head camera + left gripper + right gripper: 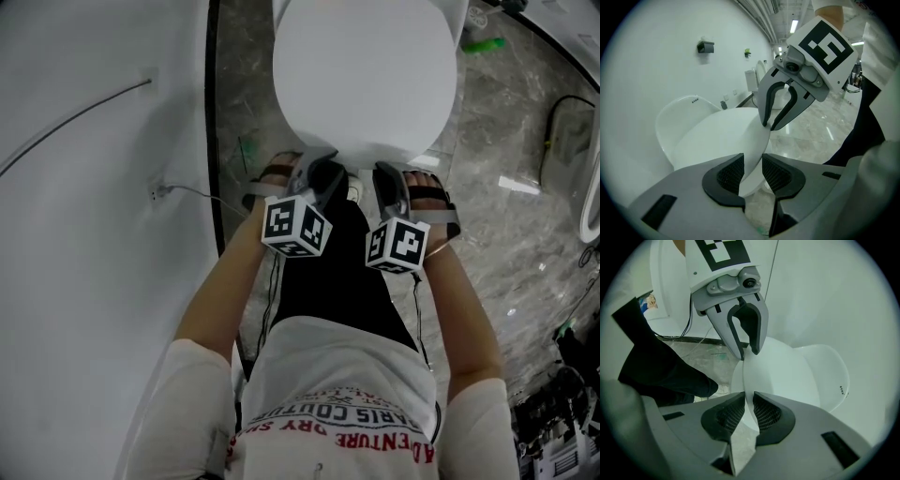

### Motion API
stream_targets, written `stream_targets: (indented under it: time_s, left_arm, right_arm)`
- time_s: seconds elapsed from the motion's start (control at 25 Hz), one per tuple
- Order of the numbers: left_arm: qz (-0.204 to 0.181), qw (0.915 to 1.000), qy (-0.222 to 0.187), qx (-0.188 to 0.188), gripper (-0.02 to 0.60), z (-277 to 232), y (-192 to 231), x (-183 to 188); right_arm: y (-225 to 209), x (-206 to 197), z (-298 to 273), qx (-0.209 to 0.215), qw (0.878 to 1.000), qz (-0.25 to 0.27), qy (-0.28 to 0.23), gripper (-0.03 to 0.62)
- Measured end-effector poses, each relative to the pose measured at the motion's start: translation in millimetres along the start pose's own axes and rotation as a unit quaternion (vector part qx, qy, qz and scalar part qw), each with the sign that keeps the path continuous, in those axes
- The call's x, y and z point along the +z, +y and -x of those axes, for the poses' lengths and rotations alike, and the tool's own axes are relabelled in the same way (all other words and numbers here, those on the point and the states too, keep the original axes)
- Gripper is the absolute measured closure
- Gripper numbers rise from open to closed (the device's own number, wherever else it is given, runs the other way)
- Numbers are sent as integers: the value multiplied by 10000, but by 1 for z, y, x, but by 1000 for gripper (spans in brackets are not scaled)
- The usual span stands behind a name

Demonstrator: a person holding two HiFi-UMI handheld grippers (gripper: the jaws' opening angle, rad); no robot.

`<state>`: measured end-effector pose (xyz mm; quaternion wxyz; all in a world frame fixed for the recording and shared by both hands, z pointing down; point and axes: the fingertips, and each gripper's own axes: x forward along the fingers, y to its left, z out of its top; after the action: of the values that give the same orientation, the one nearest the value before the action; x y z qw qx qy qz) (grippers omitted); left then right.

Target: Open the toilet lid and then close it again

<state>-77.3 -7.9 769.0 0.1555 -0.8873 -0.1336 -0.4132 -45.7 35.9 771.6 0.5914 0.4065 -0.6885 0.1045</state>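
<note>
Stage: the lid [366,75] lies low over the bowl with both tools on its front rim. I judge this to be the end of the closing, though the same pose would fit the start of a lift.
Left to do: if closing, only seating the lid fully and letting go. I cannot tell whether it is fully seated.
Lid place: it stretches ahead of both tools, with its front rim between their jaws.
Lid heading: roughly flat. Its long axis runs straight away from the tools, near rim towards them and hinge end farthest off.
Left tool [753,169]: jaws narrowly apart around the rim and seemingly slack.
Right tool [748,411]: just beside the left one, jaws narrow and pinching the rim.
</note>
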Motion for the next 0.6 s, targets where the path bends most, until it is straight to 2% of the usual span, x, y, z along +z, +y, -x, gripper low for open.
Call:
stream_targets:
  time_s: [0.4, 0.6]
  left_arm:
    - [439, 9985, 233, -247, 466, -42, -17, -35]
    - [330, 9980, 464, -281, 479, -65, -22, -51]
  right_arm:
    - [28, -17, -48, 454, 9982, -389, 22, 559]
    - [37, -26, -72, 686, 9961, -546, 53, 559]
